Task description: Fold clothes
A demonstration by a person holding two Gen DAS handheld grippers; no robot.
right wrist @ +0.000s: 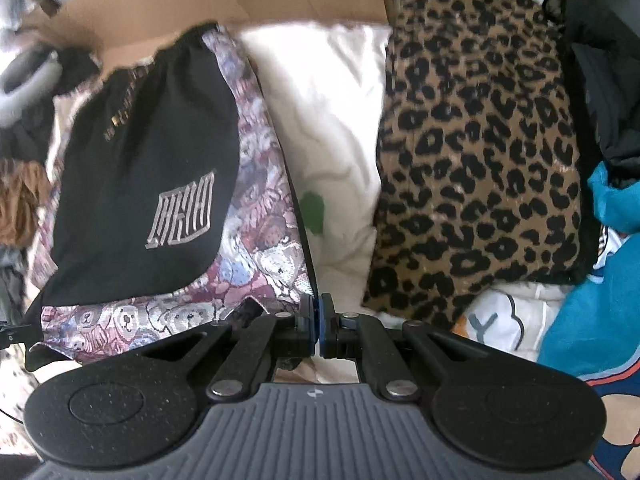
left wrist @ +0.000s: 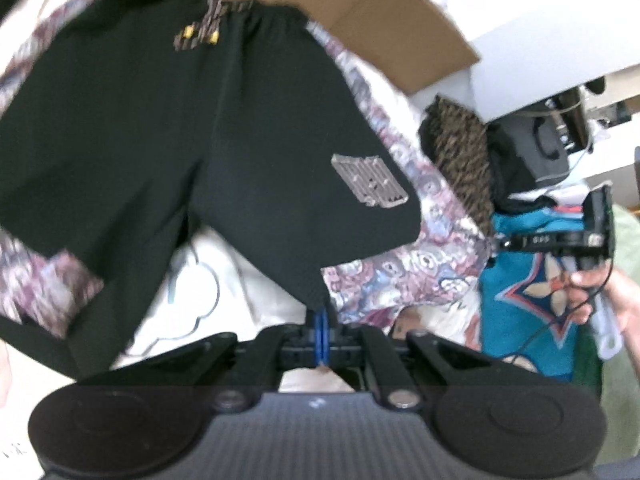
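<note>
The left claw (left wrist: 322, 330) is pinched tight on the hem corner of the black shorts (left wrist: 192, 128), which stretch straight away from it, waistband at the far end, long axis running away from the camera over a patterned blanket (left wrist: 404, 272). The right claw (right wrist: 319, 322) is clamped together too, on a dark edge at the blanket's side, but I can't tell whose cloth. It's blurry, and the shorts' left side is cut off.

Both wrist cameras look forward and down, close over the bed (fisheye-bent). The left view faces the black shorts (left wrist: 192, 128); the right view sits further right, shorts (right wrist: 148, 168) at left. Both share the leopard-print garment (right wrist: 480, 152) and cardboard box (left wrist: 400, 20).
</note>
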